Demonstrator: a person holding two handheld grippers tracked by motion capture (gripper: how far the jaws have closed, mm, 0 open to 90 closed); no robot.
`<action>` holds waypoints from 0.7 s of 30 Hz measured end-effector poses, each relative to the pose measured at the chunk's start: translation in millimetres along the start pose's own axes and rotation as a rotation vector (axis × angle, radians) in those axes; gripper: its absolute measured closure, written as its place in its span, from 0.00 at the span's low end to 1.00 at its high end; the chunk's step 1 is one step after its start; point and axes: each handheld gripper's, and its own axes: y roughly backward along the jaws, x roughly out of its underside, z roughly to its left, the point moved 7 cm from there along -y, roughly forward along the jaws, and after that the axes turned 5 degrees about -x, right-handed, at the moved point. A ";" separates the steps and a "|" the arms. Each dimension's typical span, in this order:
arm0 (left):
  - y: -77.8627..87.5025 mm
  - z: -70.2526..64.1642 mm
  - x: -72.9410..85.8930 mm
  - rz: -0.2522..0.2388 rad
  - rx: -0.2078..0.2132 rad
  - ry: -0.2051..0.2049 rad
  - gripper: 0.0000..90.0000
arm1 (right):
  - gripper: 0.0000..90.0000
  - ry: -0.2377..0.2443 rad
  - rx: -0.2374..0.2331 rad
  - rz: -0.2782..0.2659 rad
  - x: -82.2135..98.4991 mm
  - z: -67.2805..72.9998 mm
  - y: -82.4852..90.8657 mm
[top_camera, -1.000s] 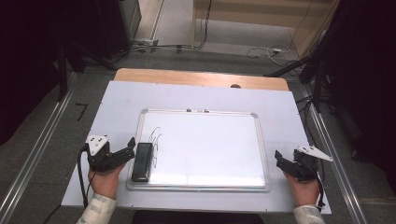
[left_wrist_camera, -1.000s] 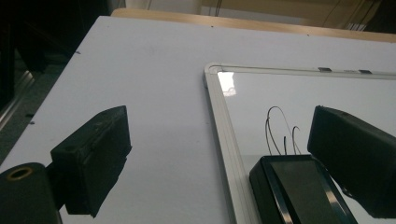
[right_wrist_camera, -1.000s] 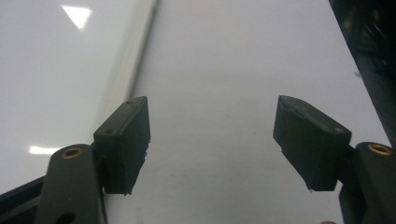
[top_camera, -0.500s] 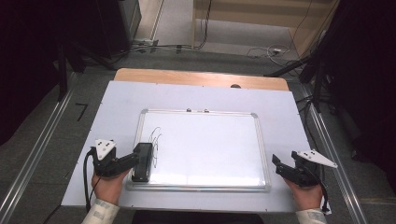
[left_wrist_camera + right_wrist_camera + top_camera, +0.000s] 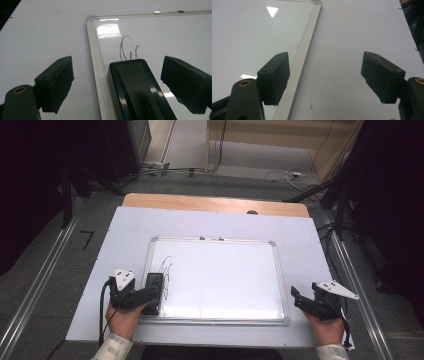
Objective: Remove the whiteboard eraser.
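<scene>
eraser | between left gripper jaws, closing | contact unclear

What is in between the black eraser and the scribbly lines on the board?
Nothing: bare whiteboard. In the left gripper view the eraser stops just short of the scribbles, with only shiny white board in that narrow gap.

A lab or recording studio — dark curtains, loose floor cables, metal rails flanking a white-covered bench — nothing homely.
</scene>
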 end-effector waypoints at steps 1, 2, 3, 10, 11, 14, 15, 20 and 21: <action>-0.9 -1.2 0.9 0.012 -0.001 -0.007 0.14 | 0.24 0.001 0.001 0.001 0.1 0.1 -0.1; -2.1 -2.9 1.6 0.019 0.004 -0.004 0.14 | 0.24 0.001 0.001 0.001 0.0 0.2 -0.1; -3.2 -4.1 2.2 0.025 0.013 -0.005 0.15 | 0.24 0.001 0.001 0.000 0.0 0.2 0.0; -8.9 -11.8 4.2 0.050 0.003 -0.002 0.16 | 0.24 0.002 0.001 0.000 0.1 0.7 -0.1; -9.6 -12.3 4.7 0.056 0.002 -0.008 0.17 | 0.24 0.003 0.002 0.000 0.1 0.5 -0.2; -11.5 -15.3 6.6 0.065 0.000 -0.010 0.21 | 0.24 0.003 0.003 0.001 0.2 0.6 -0.4; -11.7 -15.8 6.8 0.066 -0.001 -0.009 0.23 | 0.24 0.005 0.007 0.001 0.2 0.7 -0.5; -13.3 -18.7 8.8 0.080 0.005 -0.008 0.26 | 0.24 0.002 0.010 0.002 0.3 1.2 -0.3; -13.7 -19.0 9.6 0.088 0.003 -0.013 0.26 | 0.24 0.002 0.012 0.003 0.3 1.1 -0.3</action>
